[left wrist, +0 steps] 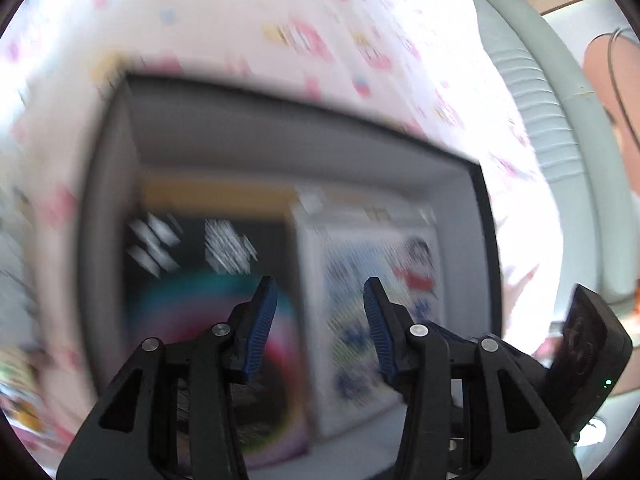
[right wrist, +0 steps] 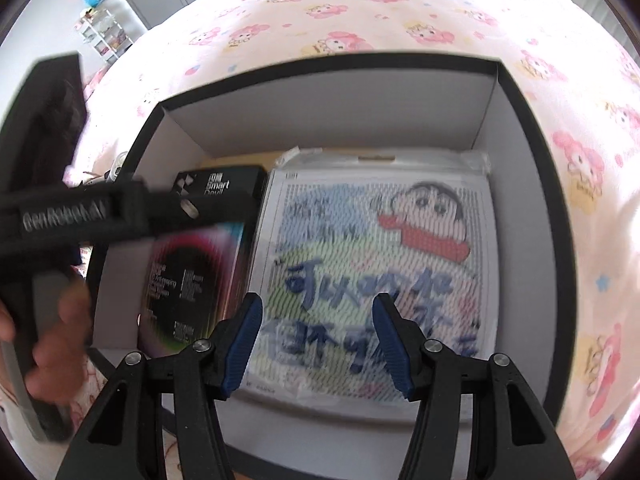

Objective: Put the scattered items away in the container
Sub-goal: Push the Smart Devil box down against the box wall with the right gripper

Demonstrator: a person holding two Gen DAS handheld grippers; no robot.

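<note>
A dark box with pale inner walls (right wrist: 332, 120) sits open on a pink cartoon bedsheet; it also shows, blurred, in the left wrist view (left wrist: 280, 152). Inside lie a black carton with a rainbow ring (right wrist: 188, 272) on the left and a white bagged cartoon picture kit (right wrist: 372, 264) on the right, both also in the left wrist view: the carton (left wrist: 208, 280), the kit (left wrist: 372, 280). My left gripper (left wrist: 320, 292) is open and empty above the box. My right gripper (right wrist: 316, 308) is open and empty above the kit. The left gripper's body (right wrist: 80, 212) crosses the box's left side.
The bedsheet (right wrist: 360, 8) surrounds the box. A grey padded headboard (left wrist: 532, 92) runs along the right in the left wrist view. A white rack with items (right wrist: 104, 36) stands beyond the bed. Small items lie on the sheet left of the box (left wrist: 16, 380).
</note>
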